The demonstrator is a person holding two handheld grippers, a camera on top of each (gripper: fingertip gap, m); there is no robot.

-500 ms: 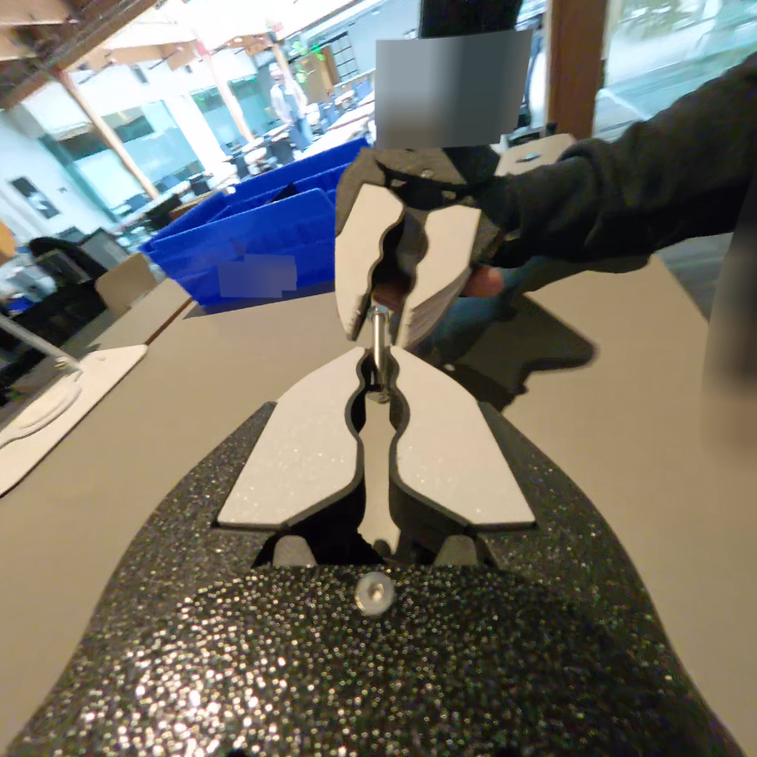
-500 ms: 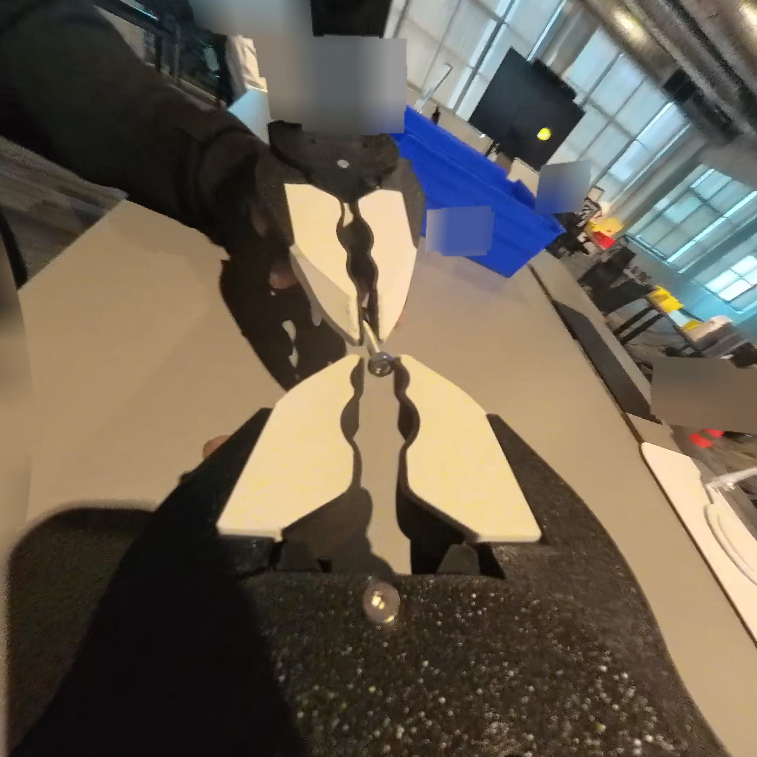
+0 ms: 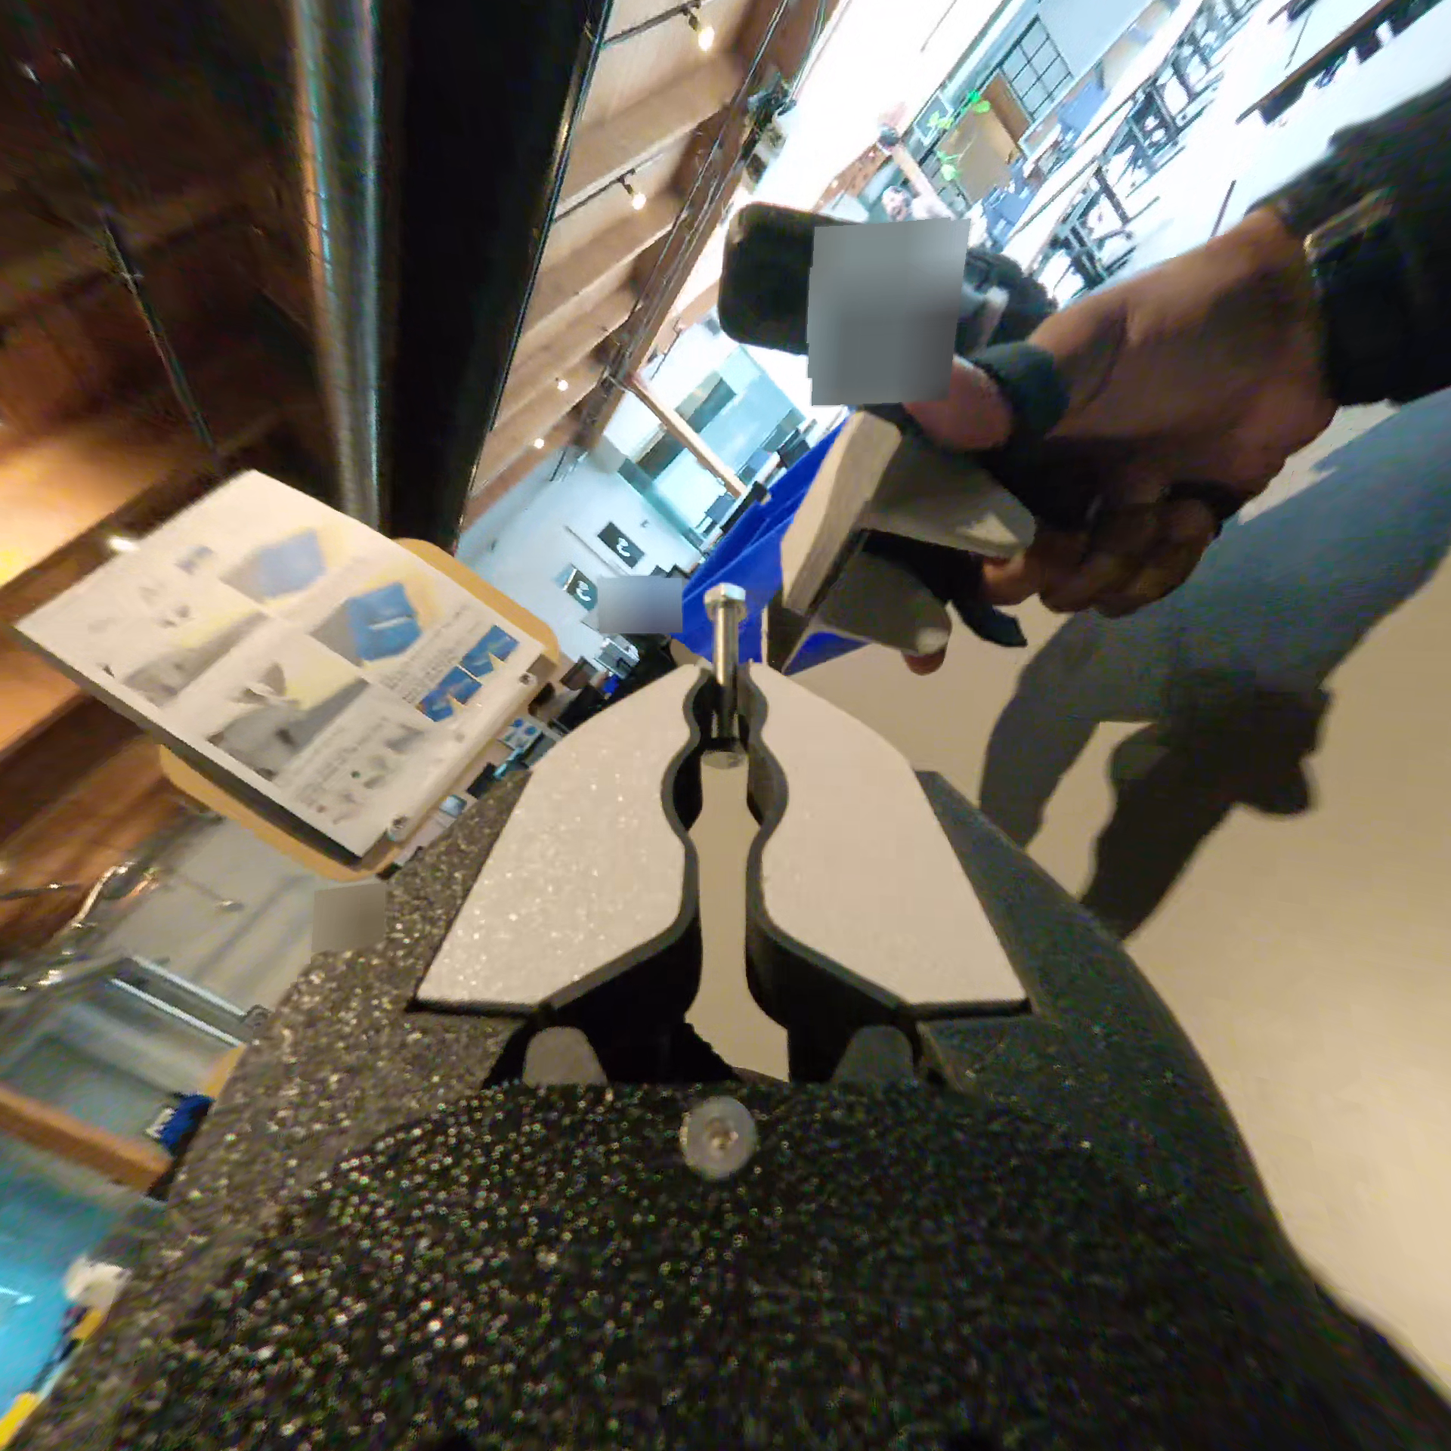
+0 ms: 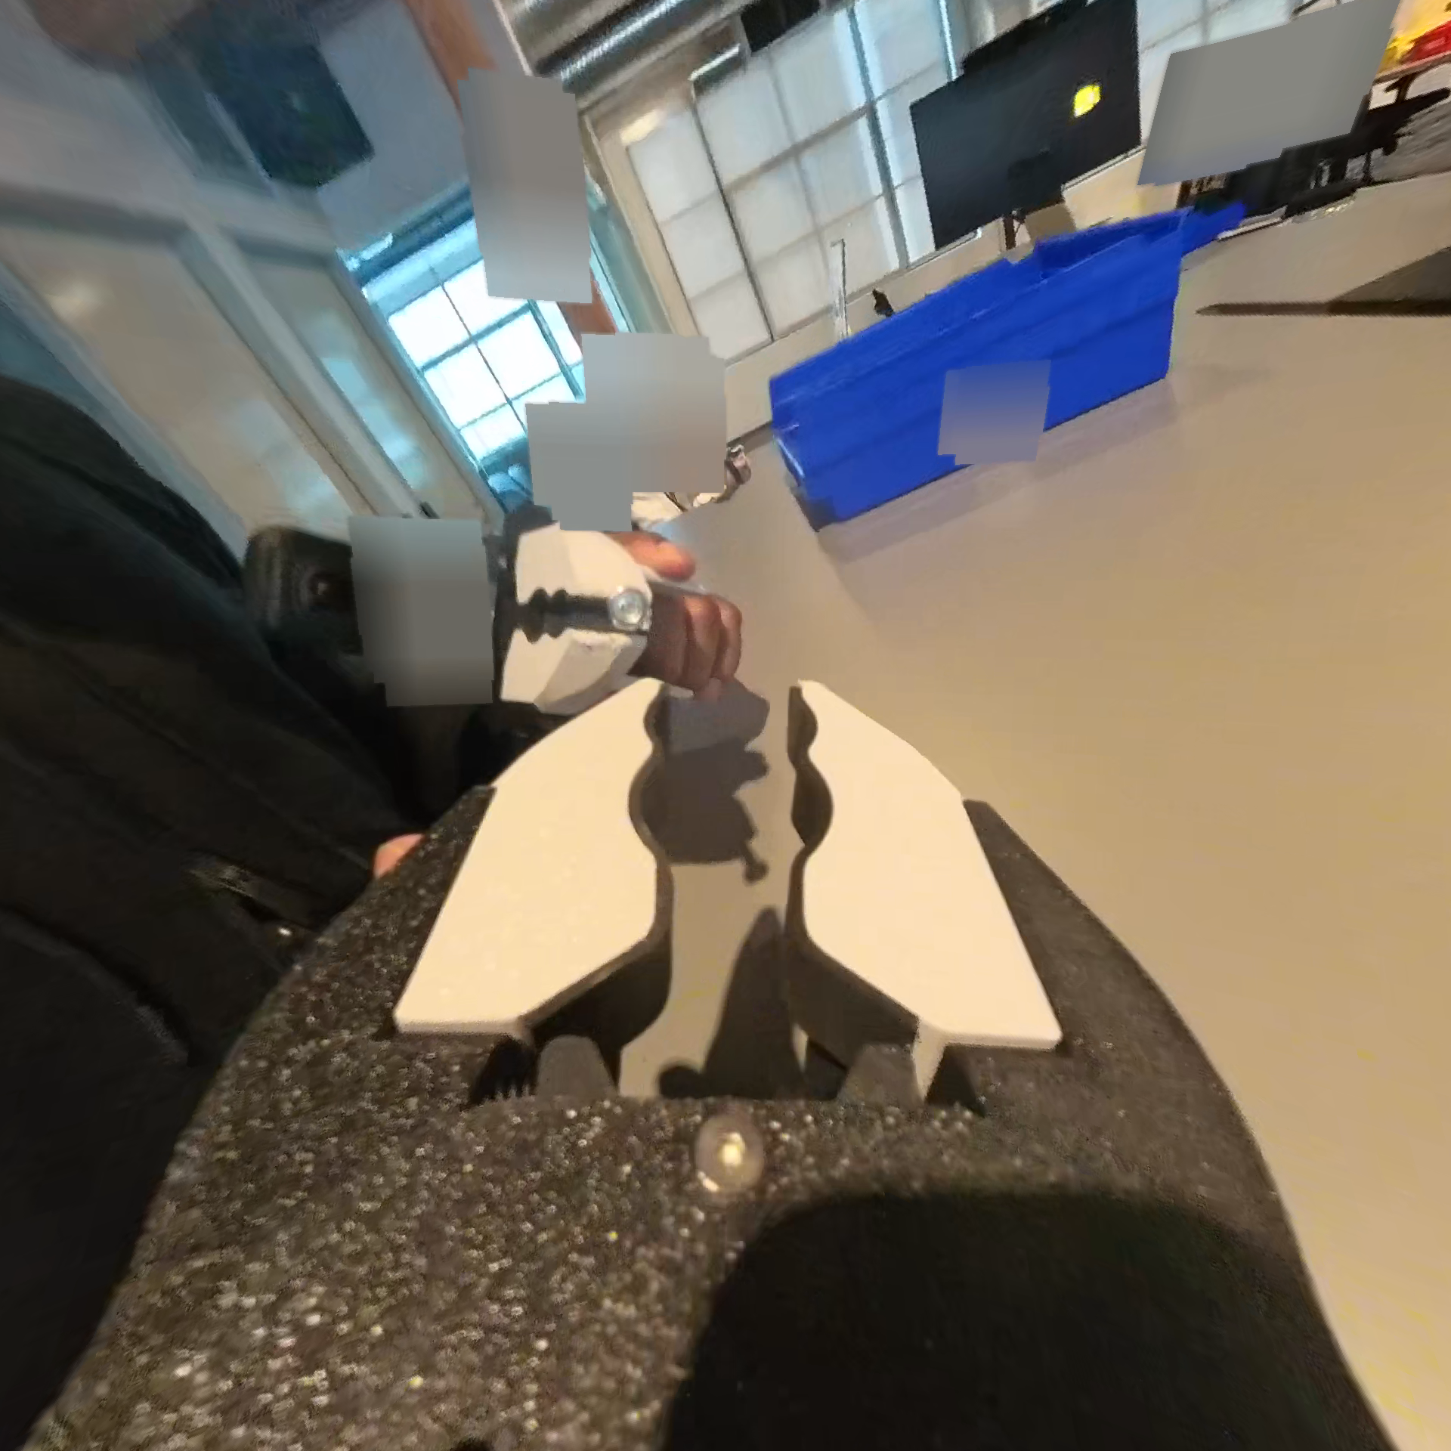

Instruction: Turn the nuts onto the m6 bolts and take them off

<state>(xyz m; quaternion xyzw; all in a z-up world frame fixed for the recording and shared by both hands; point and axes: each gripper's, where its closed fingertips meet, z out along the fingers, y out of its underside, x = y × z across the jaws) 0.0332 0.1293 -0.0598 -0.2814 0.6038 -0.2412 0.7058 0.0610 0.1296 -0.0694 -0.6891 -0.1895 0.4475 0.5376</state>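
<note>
Jaws of the left gripper (image 3: 722, 691) are clenched on a silver metal bolt with a round head (image 3: 721, 667); the shank runs between the white fingertips, the head sticking out past them, the plain end showing in the gap behind. No nut can be made out on it from this view. In the right wrist view the same bolt (image 4: 628, 608) shows head-on, pinched at the tip of the left gripper (image 4: 620, 612), held above the grey surface (image 4: 1138, 707) by a hand (image 4: 691, 628).

Right gripper (image 4: 726, 707): jaws released, a clear gap between the two white fingers, nothing seen between them, only the surface and shadow beneath. Whether a nut sits anywhere on them cannot be told. From the left wrist view the right gripper (image 3: 856, 597) hangs just right of and slightly beyond the bolt head, apart from it, gripped by a hand (image 3: 1138, 471) in a dark sleeve.

A blue plastic bin (image 4: 981, 377) stands far on the surface, right of centre. Left of the left gripper, a printed sheet on a tan board (image 3: 275, 667), tilted and blurred.
</note>
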